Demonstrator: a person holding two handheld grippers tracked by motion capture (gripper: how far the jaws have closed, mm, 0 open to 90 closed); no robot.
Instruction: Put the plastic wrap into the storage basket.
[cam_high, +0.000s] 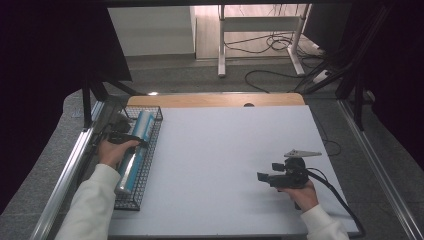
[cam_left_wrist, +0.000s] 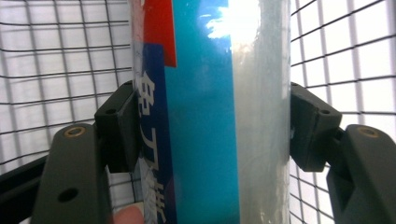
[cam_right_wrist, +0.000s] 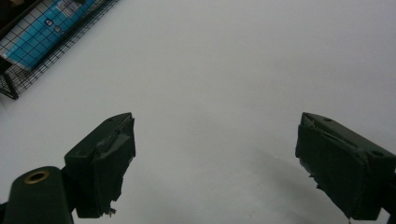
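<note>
Black wire basket (cam_high: 150, 145) along the left edge of the white table (cam_high: 230, 150), long side running near to far. Beyond the far edge: grey floor, loose cables (cam_high: 272, 45), white frame legs (cam_high: 221, 45). Dark curtains on both sides.

Lying in the basket, a long roll (cam_high: 135, 150) in a glossy blue wrapper, axis near to far, parallel to the basket's long side; near end close to the near wall, far end close to the far wall. Red patch and white characters on a dark blue strip of the wrapper in the left gripper view.

Left gripper (cam_left_wrist: 212, 126) reaching into the basket from the left, around the roll's middle: 2 pads against the wrapper, 1 per side, pinching the roll (cam_left_wrist: 201, 116). Wire mesh (cam_left_wrist: 60, 60) behind. Fingertip (cam_left_wrist: 123, 217) at the bottom edge.

Right gripper (cam_high: 272, 177) held at the near right of the table, well apart from the basket, pointing left. Jaws spread wide in the right gripper view (cam_right_wrist: 215, 163), bare table between, basket corner (cam_right_wrist: 28, 60) at upper left.
</note>
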